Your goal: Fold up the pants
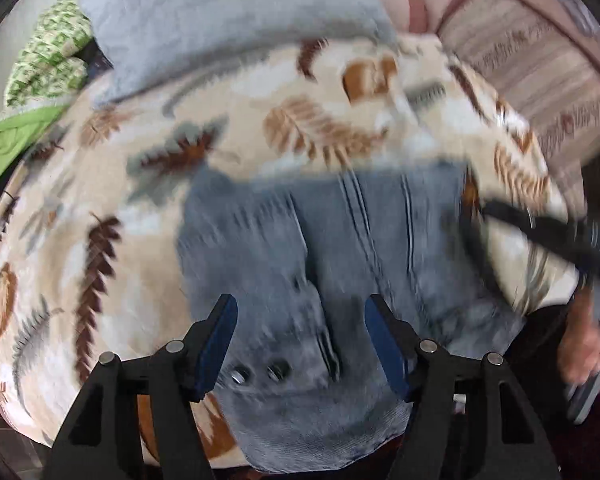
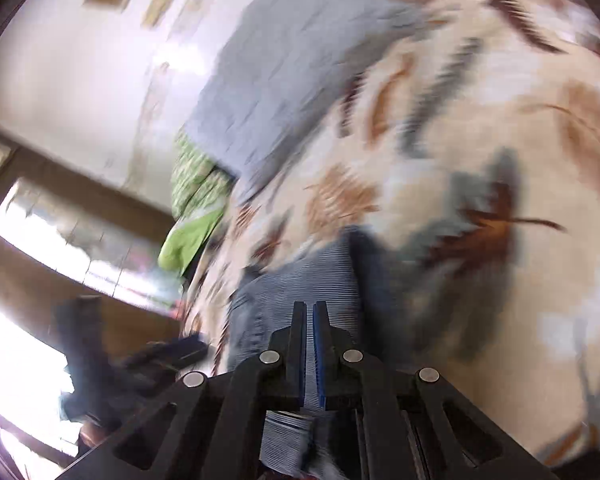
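Two hand-held grippers work over a bed spread with a leaf-patterned blanket (image 1: pixel 300 128). The blue denim pants (image 1: pixel 340 260) lie folded on this blanket near its front edge. The left hand-held gripper (image 1: pixel 300 320) points steeply down over the pants, jaws parted with nothing pinched between the blue pads. The right hand-held gripper (image 2: pixel 309 312) has its jaws closed on a fold of the pants' fabric. A grey pillow (image 1: pixel 228 20) and green patterned bedding (image 1: pixel 48 60) lie at the far end.
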Motion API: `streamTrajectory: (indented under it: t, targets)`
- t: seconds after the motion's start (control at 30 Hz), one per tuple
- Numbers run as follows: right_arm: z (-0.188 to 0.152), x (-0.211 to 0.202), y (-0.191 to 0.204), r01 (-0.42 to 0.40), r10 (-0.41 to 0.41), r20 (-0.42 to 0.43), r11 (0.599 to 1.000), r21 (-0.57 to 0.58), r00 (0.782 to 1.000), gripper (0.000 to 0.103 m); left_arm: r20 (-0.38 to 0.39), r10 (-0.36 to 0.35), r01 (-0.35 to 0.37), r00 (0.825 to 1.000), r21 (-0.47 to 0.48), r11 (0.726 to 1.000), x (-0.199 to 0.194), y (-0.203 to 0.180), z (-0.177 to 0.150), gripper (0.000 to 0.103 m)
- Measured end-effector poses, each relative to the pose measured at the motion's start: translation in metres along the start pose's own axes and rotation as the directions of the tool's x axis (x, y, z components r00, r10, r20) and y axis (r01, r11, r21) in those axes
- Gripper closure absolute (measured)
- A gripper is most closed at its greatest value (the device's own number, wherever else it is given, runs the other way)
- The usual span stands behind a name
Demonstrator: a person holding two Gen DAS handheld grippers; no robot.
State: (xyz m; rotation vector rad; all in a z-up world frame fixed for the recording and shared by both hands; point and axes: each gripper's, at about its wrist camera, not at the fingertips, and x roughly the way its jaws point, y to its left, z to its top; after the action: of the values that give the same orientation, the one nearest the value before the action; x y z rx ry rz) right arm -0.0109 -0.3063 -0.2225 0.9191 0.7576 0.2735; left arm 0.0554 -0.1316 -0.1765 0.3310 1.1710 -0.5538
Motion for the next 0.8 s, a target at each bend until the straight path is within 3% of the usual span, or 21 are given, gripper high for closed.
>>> streamTrajectory:
  t: [0.1, 0.17, 0.23, 0.3, 0.43, 0.53, 0.63, 0.7, 0.8]
  targets:
    - [0.038, 0.036, 0.021, 0.05, -0.052, -0.046, 0.998, -0.035, 0.998, 0.097, -0.026, -0.001, 0.002, 1.0, 0.011, 1.0, 0.014, -0.007, -0.016, 0.038]
    - [0.054, 0.055, 0.011, 0.113, -0.114, -0.092, 0.993, -0.02, 0.989, 0.098, -0.022, 0.009, -0.009, 1.0, 0.026, 1.0, 0.019, -0.012, -0.016, 0.038]
    - [0.059, 0.047, -0.011, 0.133, -0.132, -0.113, 0.991, 0.001, 0.985, 0.098, -0.024, 0.007, -0.006, 1.0, 0.024, 1.0, 0.027, -0.013, -0.014, 0.038]
    - [0.073, 0.069, -0.016, 0.224, -0.222, -0.139, 0.975, -0.004, 0.965, 0.1, -0.031, 0.012, -0.011, 0.999, 0.036, 0.999, 0.036, -0.015, -0.009, 0.037]
    - [0.078, 0.085, -0.03, 0.219, -0.213, -0.187, 0.976, 0.012, 0.959, 0.1, -0.027, 0.054, -0.052, 0.998, 0.062, 0.997, 0.049, -0.021, 0.003, 0.036]
    - [0.077, 0.074, -0.029, 0.225, -0.226, -0.175, 0.974, -0.026, 0.958, 0.101, -0.029, 0.05, -0.049, 0.998, 0.049, 0.998, 0.045, -0.018, 0.002, 0.036]
    - [0.073, 0.049, -0.023, 0.201, -0.203, -0.104, 0.979, -0.033, 0.974, 0.1, -0.017, 0.046, -0.046, 0.999, -0.006, 0.999, 0.029, -0.01, -0.003, 0.035]
    - [0.067, 0.032, -0.011, 0.191, -0.196, -0.047, 0.978, -0.084, 0.979, 0.097, 0.015, 0.079, -0.078, 0.997, -0.029, 0.997, 0.016, -0.005, -0.01, 0.035]
    - [0.049, 0.006, 0.009, 0.148, -0.153, -0.02, 0.976, -0.159, 0.988, 0.097, 0.072, 0.183, -0.181, 0.98, -0.035, 0.983, -0.008, 0.003, -0.022, 0.035]
